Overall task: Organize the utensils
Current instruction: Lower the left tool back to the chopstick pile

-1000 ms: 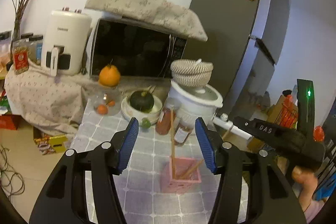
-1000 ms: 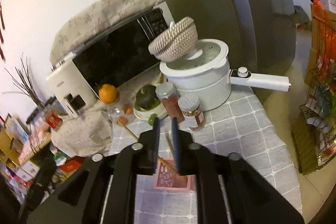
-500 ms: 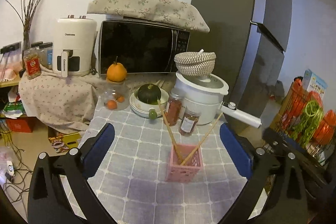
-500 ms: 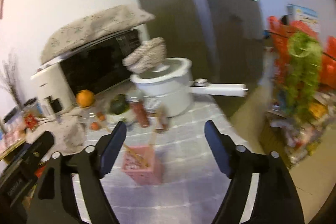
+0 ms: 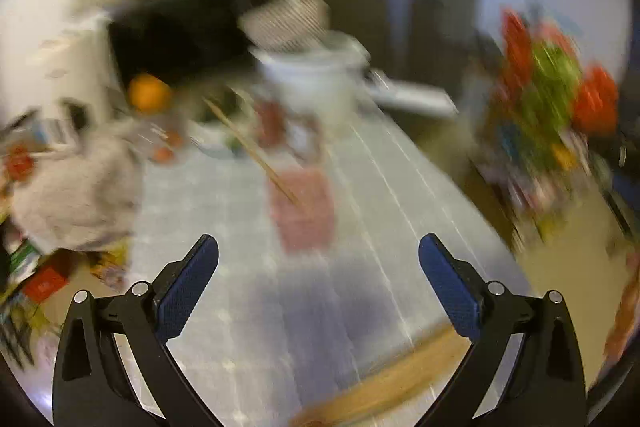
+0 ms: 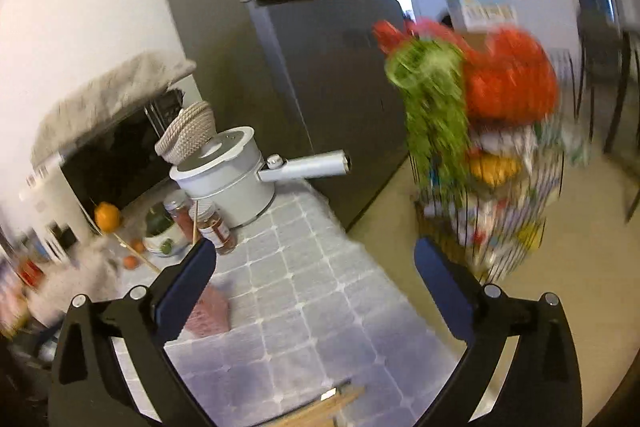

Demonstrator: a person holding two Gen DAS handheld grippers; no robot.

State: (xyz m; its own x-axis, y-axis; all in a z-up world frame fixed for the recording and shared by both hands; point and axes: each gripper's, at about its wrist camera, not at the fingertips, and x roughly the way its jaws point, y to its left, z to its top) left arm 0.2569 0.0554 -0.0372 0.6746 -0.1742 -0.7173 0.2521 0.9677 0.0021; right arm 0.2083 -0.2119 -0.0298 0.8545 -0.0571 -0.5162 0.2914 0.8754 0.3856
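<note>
Both grippers, L (image 5: 319, 257) & R (image 6: 315, 261): jaws wide apart, empty, R's just opening.

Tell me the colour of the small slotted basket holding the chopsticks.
Pink. The basket shows whole, though blurred, in the left wrist view; the right wrist view shows only part of it.

Grey tiled table (image 6: 320, 291) — pink basket (image 6: 210, 311), white pot (image 6: 228, 183), 2 jars (image 6: 200, 221).

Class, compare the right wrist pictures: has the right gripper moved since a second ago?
Yes. The right gripper, jaws just opened and empty, has drawn back and swung right: the pink plastic basket, formerly between its fingers, now lies lower left.
</note>
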